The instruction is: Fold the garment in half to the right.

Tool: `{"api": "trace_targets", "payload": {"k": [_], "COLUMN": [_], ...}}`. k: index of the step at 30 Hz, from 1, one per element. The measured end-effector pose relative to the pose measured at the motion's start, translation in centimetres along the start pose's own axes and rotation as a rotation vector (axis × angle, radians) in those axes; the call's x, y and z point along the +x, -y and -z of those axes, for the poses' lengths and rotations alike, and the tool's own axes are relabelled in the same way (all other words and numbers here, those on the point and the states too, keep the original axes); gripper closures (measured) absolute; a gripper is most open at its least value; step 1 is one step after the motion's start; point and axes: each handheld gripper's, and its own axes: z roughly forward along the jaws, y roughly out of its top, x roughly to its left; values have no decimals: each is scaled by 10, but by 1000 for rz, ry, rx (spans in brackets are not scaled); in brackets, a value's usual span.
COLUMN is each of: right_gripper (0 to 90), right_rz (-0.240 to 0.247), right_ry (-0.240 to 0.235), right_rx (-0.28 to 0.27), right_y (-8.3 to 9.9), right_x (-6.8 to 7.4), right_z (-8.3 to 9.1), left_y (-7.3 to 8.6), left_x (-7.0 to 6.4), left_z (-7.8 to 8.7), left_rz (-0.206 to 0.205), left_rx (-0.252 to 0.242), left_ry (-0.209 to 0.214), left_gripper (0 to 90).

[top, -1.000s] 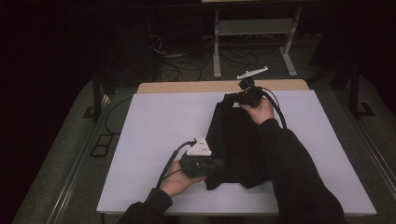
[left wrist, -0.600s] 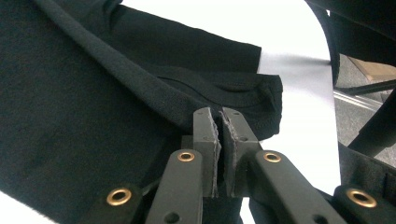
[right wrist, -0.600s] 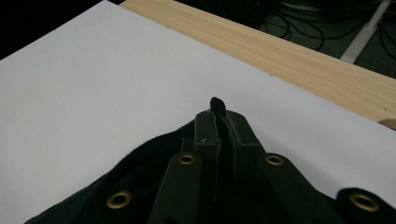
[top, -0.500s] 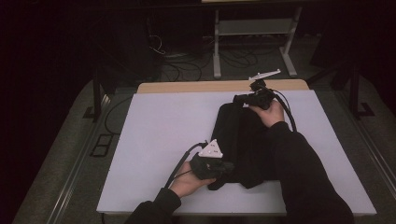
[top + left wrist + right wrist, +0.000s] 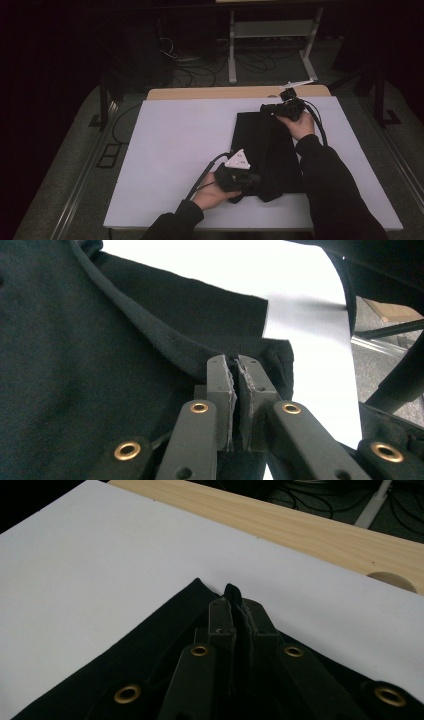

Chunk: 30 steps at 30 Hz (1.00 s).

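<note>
The cloth (image 5: 267,150) lies on the right half of the sheet (image 5: 175,145), which covers the table (image 5: 210,93). The left gripper (image 5: 252,179) is at its near edge, the right gripper (image 5: 264,107) at its far edge.

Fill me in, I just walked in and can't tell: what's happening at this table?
A person is handling a black garment on the white table with two tools. The left hand-held gripper is shut on a fold of the cloth at its near edge. The right hand-held gripper is shut on a pinch of cloth at the far corner. The garment lies partly spread between them, bunched near the left one.
</note>
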Motion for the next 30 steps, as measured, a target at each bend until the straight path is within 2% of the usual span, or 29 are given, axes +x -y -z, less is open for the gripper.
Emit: {"api": "trace_targets", "payload": {"k": [3,15,30], "right_gripper": [830,828,827], "right_rz": [-4,-35,-91], "right_ry": [4,23,47], "right_rx": [1,-9,-16], "right_y": [2,12,28], "right_x": [-3,-19,-43], "right_z": [1,12,21], "left_y": [-6,-25,-42], "left_x": [-1,-5,-14], "left_z": [-2,-20,-53], "left_rz": [-10,14,13], "left_rx": [-7,-46,-35], "left_ry": [8,53,100], "left_gripper": [836,836,836]}}
